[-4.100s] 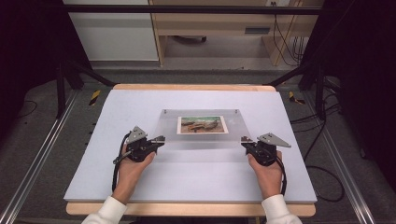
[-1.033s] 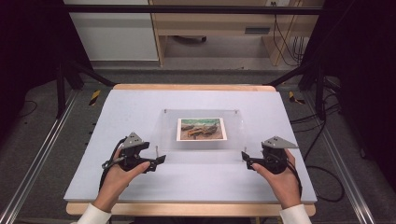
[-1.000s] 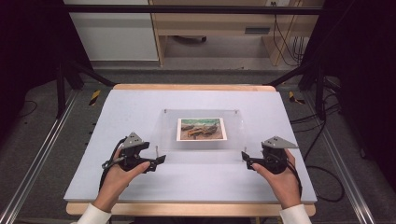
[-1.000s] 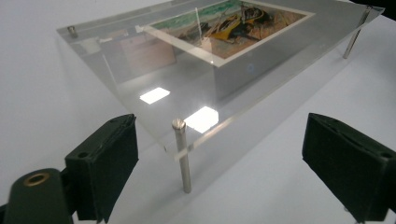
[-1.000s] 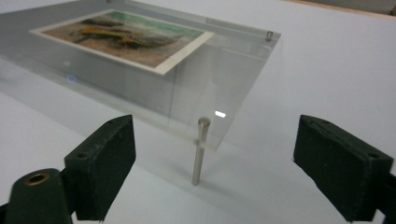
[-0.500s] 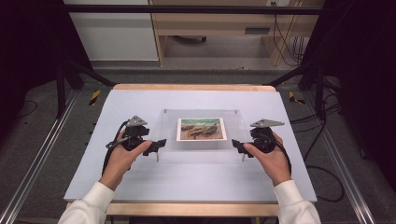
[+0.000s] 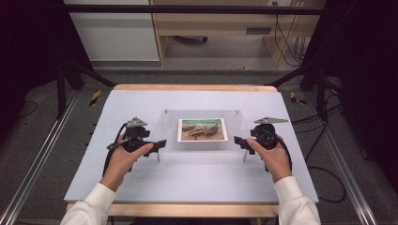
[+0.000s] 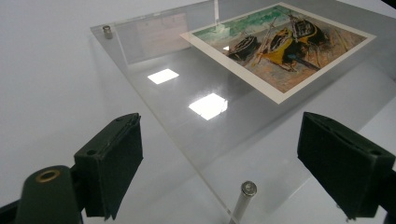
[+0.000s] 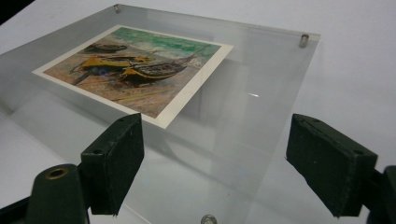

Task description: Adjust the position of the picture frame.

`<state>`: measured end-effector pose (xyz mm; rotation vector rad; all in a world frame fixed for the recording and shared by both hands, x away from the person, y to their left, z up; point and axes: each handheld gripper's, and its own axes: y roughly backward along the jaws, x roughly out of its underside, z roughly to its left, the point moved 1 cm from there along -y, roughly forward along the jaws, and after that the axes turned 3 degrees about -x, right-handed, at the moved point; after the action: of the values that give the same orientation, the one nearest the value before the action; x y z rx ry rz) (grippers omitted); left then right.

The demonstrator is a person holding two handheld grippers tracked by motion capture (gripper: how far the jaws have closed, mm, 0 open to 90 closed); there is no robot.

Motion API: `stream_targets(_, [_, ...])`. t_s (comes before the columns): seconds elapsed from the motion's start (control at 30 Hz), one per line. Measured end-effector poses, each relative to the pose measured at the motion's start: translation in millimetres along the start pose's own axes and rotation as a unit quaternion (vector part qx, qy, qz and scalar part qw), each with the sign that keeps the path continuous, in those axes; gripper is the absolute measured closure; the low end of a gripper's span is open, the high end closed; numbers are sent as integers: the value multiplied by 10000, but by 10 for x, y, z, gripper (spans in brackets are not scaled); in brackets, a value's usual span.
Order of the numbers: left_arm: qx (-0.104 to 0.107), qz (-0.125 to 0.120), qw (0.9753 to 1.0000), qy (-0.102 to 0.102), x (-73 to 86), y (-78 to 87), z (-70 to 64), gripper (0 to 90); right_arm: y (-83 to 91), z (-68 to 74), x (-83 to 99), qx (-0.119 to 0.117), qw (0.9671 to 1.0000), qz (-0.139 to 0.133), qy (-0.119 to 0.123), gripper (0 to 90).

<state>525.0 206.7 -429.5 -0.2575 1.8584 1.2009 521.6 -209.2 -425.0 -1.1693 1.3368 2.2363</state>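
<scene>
A clear acrylic frame (image 7: pixel 234 126) stands on short metal posts in the middle of the table, with a picture of boats (image 7: pixel 202 129) in it. My left gripper (image 7: pixel 162 142) is at its near left edge, jaws open, facing the frame's corner post (image 8: pixel 243 198). At the near right edge my right gripper (image 7: pixel 237 140) is open too, with the acrylic frame (image 9: pixel 243 121) and the boat picture (image 9: pixel 135 65) straight ahead. Neither gripper holds anything. In the left gripper view the acrylic frame (image 8: pixel 187 112) carries the boat picture (image 8: pixel 280 46) at upper right.
The white table top (image 7: pixel 197 178) has a wooden rim. Metal rails (image 7: pixel 37 159) run along both sides on the floor. A cabinet (image 7: pixel 112 33) and cables (image 7: pixel 286 42) lie beyond the far edge.
Both hands have moved forward and inward from near the front of the table, and the grippers now flank the frame's near corners. The frame has not moved.
</scene>
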Motion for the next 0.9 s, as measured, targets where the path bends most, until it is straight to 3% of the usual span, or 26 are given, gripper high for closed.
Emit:
stream_targets(0.03, [95, 33, 9999, 101, 38, -27, 2, 141, -13, -12, 40, -42, 10000, 72, -38, 191])
stream_targets(0.2, [147, 70, 9998, 148, 95, -65, -14, 150, -21, -23, 112, -93, 9999, 107, -23, 188])
stream_targets(0.43, [359, 114, 9985, 397, 114, -111, -11, 153, -60, -44, 192, -280, 9992, 207, -188, 177])
stream_targets(0.8, [429, 134, 9982, 406, 113, -133, -40, 138, -79, -30, 213, -349, 9988, 174, -310, 160])
stream_targets(0.87, [462, 155, 9977, 469, 119, -138, -33, 133, -69, -24, 217, -360, 9987, 187, -305, 158])
stream_targets(0.9, [511, 174, 9967, 598, 128, -148, -30, 118, -65, -24, 218, -362, 9987, 196, -301, 159])
